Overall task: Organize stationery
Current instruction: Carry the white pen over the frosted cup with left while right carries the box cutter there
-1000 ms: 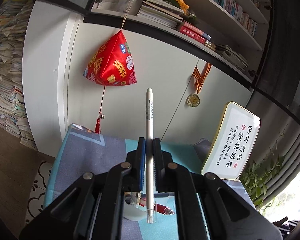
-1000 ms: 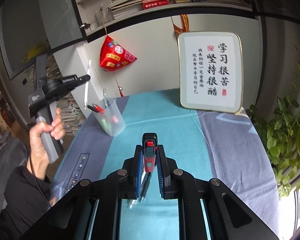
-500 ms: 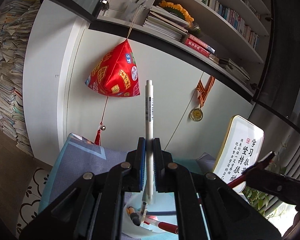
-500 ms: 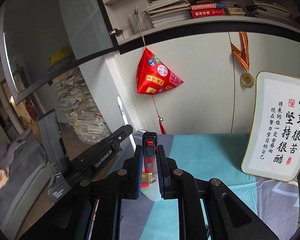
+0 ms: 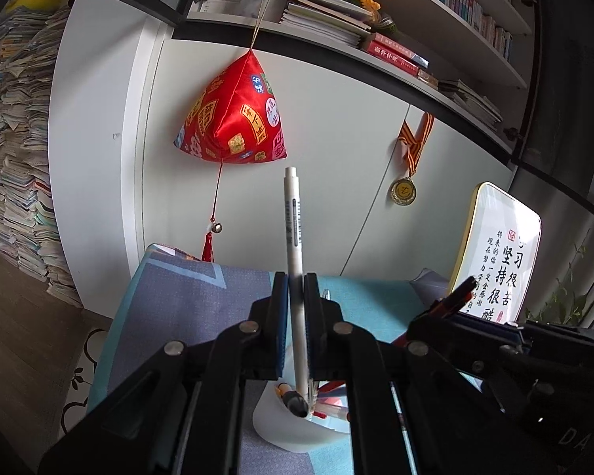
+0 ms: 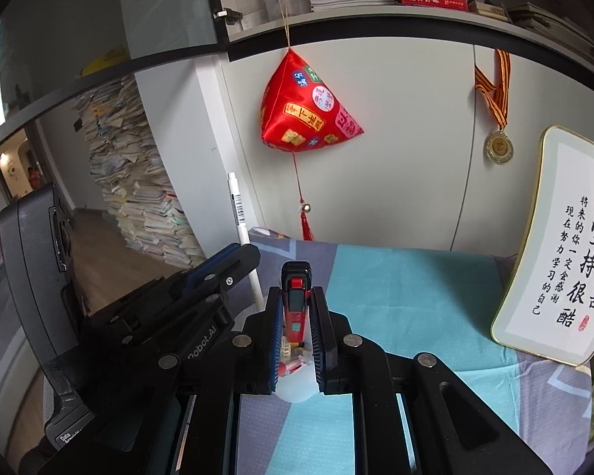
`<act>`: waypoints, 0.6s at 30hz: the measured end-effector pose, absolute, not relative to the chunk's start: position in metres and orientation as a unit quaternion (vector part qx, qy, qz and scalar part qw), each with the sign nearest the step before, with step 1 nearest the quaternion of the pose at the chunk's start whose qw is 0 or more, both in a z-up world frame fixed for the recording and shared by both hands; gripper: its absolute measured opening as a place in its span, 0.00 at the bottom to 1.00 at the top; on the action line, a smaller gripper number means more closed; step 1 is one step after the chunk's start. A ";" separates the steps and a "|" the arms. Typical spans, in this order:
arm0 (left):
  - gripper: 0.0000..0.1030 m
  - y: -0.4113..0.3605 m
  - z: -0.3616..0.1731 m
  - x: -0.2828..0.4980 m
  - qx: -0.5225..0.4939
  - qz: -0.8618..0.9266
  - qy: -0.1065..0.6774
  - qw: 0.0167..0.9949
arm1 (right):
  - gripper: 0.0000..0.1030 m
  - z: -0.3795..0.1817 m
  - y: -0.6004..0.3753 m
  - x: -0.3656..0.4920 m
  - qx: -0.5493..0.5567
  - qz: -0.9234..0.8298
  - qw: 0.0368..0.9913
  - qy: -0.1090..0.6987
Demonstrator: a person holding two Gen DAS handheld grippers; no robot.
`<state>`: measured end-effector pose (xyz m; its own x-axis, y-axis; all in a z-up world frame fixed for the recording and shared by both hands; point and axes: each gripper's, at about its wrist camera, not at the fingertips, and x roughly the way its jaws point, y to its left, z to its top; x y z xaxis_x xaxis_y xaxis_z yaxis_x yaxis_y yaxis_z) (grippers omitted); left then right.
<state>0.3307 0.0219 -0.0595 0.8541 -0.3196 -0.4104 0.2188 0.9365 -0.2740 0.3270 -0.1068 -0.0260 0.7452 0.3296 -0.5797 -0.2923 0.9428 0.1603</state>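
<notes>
My left gripper [image 5: 296,283] is shut on a white pen [image 5: 293,217] held upright, its lower tip inside the clear plastic cup [image 5: 293,427] that holds several pens. My right gripper [image 6: 296,297] is shut on a red and black pen [image 6: 296,304], held just above the same cup [image 6: 297,386]. In the left wrist view the right gripper [image 5: 465,289] comes in from the right with its pen sticking out. In the right wrist view the left gripper [image 6: 233,255] stands close on the left with the white pen [image 6: 239,213] rising from it.
The cup stands on a table with a teal and grey-blue cloth [image 6: 396,285]. A framed calligraphy plaque [image 6: 562,245] leans at the right. A red hanging ornament [image 5: 233,118] and a medal [image 5: 404,190] hang on the white cabinet behind. Book stacks [image 5: 12,158] rise at the left.
My right gripper has swung left with its pen until it sits over the cup, close beside the left gripper. The left gripper has sunk slightly, bringing the white pen's tip into the cup.
</notes>
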 end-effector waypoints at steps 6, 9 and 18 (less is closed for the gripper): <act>0.08 0.023 -0.077 0.337 -0.118 -0.137 0.259 0.949 | 0.14 -0.038 -0.105 0.335 0.025 0.160 0.930 0.330; 0.09 0.023 -0.075 0.334 -0.118 -0.137 0.255 0.950 | 0.14 -0.043 -0.109 0.338 0.041 0.167 0.925 0.338; 0.28 0.030 -0.066 0.330 -0.126 -0.119 0.246 0.954 | 0.20 -0.038 -0.110 0.334 0.052 0.145 0.930 0.334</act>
<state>0.3300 0.0304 -0.0655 0.8509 -0.2894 -0.4385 0.1655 0.9398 -0.2990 0.3343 -0.1096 -0.0384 0.7346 0.3052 -0.6059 -0.2356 0.9523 0.1941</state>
